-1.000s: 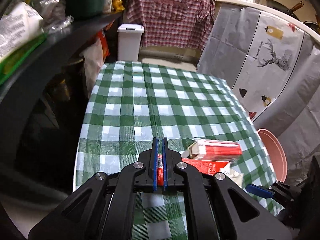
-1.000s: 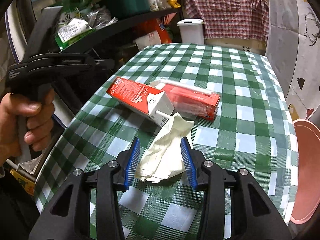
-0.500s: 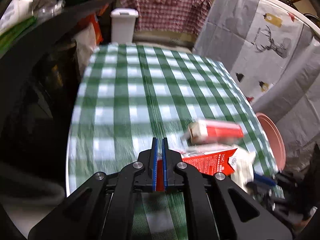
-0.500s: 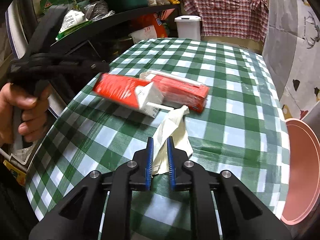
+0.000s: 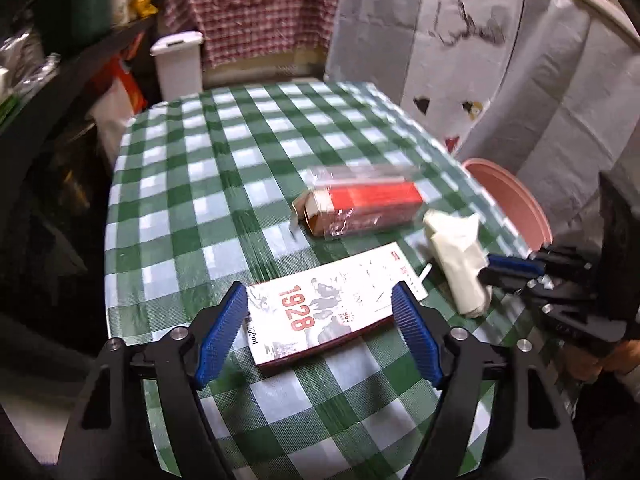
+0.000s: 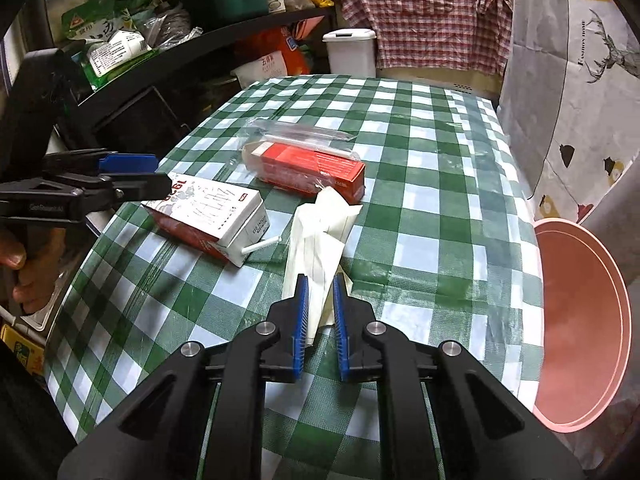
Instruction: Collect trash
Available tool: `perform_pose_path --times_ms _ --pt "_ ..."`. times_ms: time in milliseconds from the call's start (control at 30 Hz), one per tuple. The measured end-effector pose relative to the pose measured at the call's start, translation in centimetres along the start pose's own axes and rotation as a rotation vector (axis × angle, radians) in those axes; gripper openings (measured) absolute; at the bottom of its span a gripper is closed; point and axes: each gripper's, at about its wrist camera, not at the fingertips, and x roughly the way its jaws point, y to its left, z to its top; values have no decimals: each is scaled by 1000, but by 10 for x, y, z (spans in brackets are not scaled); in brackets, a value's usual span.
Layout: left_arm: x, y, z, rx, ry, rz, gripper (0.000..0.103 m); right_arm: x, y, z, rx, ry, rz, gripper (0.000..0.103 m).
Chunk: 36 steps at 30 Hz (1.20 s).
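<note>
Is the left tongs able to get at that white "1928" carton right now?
Probably yes. The left tongs stand wide open with the 1928 carton lying flat between its blue fingers, nothing on top. The crumpled white paper, clamped by the right tongs, lies off to the side.

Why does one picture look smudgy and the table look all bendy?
Left wrist view: motion blur smears the tablecloth checks and the wrapped red box; the milk carton print stays readable. Right wrist view: sharper, with crisp checks and pale glare patches on the cloth near the pink bin. Both views: the fisheye lens curves the table edges.
</note>
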Motion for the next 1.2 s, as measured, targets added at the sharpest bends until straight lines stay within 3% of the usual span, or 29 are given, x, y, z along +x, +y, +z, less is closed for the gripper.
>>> perform_pose_path --times_ms 233,433,600,733,800,1200 --pt "9 26 -1 -63 13 -23 81 -2 -7 -2 12 1 10 13" --pt "14 25 -8 -109 53 -161 81 -2 -9 0 11 4 3 13" --pt "8 -4 -13 -29 80 -238 80 -4 -24 0 46 26 -40 13" --pt "7 -24 -15 85 69 -154 81 -11 -38 -3 74 33 -65 13" --pt "11 -23 -13 93 61 -106 82 -13 -43 -7 87 38 -62 13" --pt "45 -39 2 151 91 -114 83 -18 -59 -12 120 22 -13 9"
